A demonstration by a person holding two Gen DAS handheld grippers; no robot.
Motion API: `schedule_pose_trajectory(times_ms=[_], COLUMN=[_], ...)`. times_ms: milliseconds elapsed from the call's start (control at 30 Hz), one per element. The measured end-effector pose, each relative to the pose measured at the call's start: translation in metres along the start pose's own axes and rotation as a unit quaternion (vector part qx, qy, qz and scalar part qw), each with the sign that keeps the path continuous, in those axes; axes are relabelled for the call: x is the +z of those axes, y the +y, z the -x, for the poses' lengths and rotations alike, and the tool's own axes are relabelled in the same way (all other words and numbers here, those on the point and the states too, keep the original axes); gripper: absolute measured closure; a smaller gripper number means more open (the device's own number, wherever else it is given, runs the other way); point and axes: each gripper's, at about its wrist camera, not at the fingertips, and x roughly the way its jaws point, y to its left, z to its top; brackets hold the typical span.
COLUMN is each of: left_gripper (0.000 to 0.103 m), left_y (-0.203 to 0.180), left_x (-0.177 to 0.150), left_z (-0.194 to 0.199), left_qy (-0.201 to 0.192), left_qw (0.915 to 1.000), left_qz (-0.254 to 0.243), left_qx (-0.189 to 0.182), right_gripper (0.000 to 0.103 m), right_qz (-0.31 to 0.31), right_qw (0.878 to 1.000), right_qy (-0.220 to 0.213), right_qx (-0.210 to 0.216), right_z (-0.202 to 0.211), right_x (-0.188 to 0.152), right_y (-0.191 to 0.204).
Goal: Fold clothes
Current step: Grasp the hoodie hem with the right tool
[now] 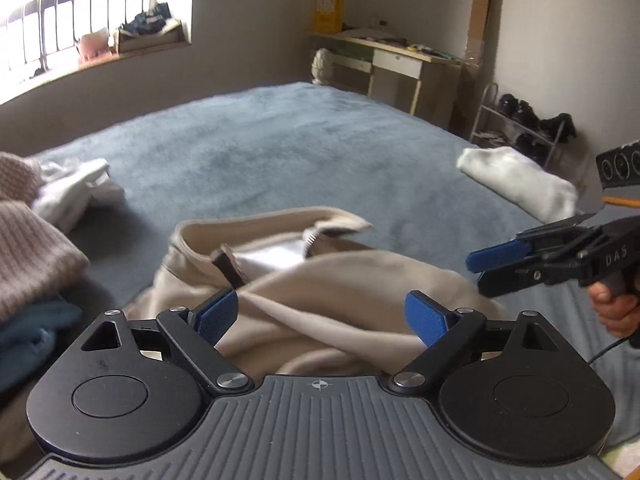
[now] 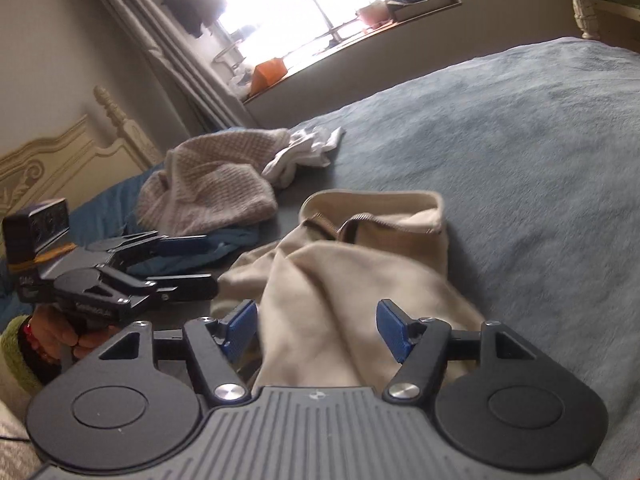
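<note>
Two wrist views over a bed (image 1: 320, 136) covered in blue-grey plush. A beige garment (image 1: 320, 304) lies crumpled on the near part of the bed, its collar (image 1: 224, 232) turned toward the far side and a pale lining showing inside the neck opening. Beyond the collar the cover runs bare up to the wall under the window (image 1: 80, 8). That is the widest free room.

To the left of the garment sits a heap: a pink knit sweater (image 2: 208, 184) lying partly over teal cloth (image 2: 192, 256), with a loose white cloth (image 2: 304, 152) just behind it. Near the bed's right edge lies a folded white piece (image 1: 520, 184), well apart from the garment. Beyond that edge stand a bench (image 1: 400, 64) against the wall and a shoe rack (image 1: 516, 128).

The left tongs (image 1: 320, 316) stand wide apart above the garment, blue pads (image 1: 218, 314) clear of the fabric, nothing between them. The right tongs (image 2: 316, 328) are likewise parted over the cloth, empty. Motion blur softens the fabric, so whether the pad tips brush it cannot be told for certain. Both tongs tilt downward toward the bed. Each is borne on a pistol grip. The right hand (image 1: 616, 312) shows at the edge of the left view. The left hand (image 2: 60, 336), in a green cuff (image 2: 16, 352), shows in the right view.
</note>
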Motion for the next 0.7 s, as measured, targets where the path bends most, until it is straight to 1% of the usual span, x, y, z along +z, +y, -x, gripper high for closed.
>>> schedule_pose_trajectory(times_ms=[67, 100, 133, 167, 233, 267, 300, 367, 400, 433, 467, 500, 567, 700], left_gripper=[0.021, 0.022, 0.026, 0.032, 0.040, 0.040, 0.040, 0.041, 0.041, 0.040, 0.036, 0.034, 0.021, 0.021], left_y=[-0.005, -0.007, -0.009, -0.009, -0.007, -0.005, -0.002, 0.002, 0.002, 0.003, 0.004, 0.005, 0.008, 0.017], left_x=[-0.011, -0.016, -0.020, -0.022, -0.025, -0.026, -0.028, -0.031, -0.034, -0.035, -0.037, -0.037, -0.037, -0.037], left_z=[-0.002, -0.005, -0.008, -0.011, -0.017, -0.020, -0.022, -0.024, -0.023, -0.022, -0.022, -0.022, -0.023, -0.029], left_qy=[0.014, 0.020, 0.026, 0.029, 0.035, 0.038, 0.042, 0.049, 0.052, 0.052, 0.052, 0.052, 0.057, 0.061], left_qw=[0.9995, 0.9991, 0.9987, 0.9983, 0.9974, 0.9966, 0.9955, 0.9924, 0.9907, 0.9887, 0.9864, 0.9842, 0.9785, 0.9670], left_qz=[0.020, 0.027, 0.034, 0.040, 0.052, 0.063, 0.076, 0.102, 0.114, 0.127, 0.139, 0.151, 0.177, 0.221], left_qx=[-0.021, -0.025, -0.028, -0.030, -0.034, -0.036, -0.039, -0.049, -0.053, -0.061, -0.070, -0.077, -0.089, -0.111], right_gripper=[0.031, 0.030, 0.030, 0.030, 0.030, 0.034, 0.038, 0.061, 0.068, 0.081, 0.092, 0.094, 0.096, 0.096], right_qz=[0.022, 0.033, 0.045, 0.060, 0.081, 0.087, 0.089, 0.084, 0.081, 0.075, 0.066, 0.064, 0.070, 0.089], right_qw=[1.000, 0.999, 0.998, 0.997, 0.995, 0.993, 0.992, 0.990, 0.990, 0.990, 0.991, 0.992, 0.993, 0.995], right_qy=[0.018, 0.027, 0.034, 0.040, 0.050, 0.055, 0.061, 0.066, 0.067, 0.066, 0.062, 0.054, 0.038, 0.030], right_qx=[0.002, 0.003, 0.001, -0.007, -0.033, -0.050, -0.067, -0.087, -0.096, -0.102, -0.101, -0.097, -0.083, -0.043], right_z=[0.000, 0.000, -0.001, -0.003, -0.009, -0.014, -0.018, -0.025, -0.028, -0.030, -0.030, -0.028, -0.022, -0.018], right_x=[-0.020, -0.029, -0.038, -0.045, -0.056, -0.059, -0.062, -0.064, -0.066, -0.067, -0.067, -0.067, -0.068, -0.069], right_y=[0.017, 0.026, 0.034, 0.041, 0.050, 0.052, 0.053, 0.051, 0.050, 0.049, 0.048, 0.048, 0.054, 0.069])
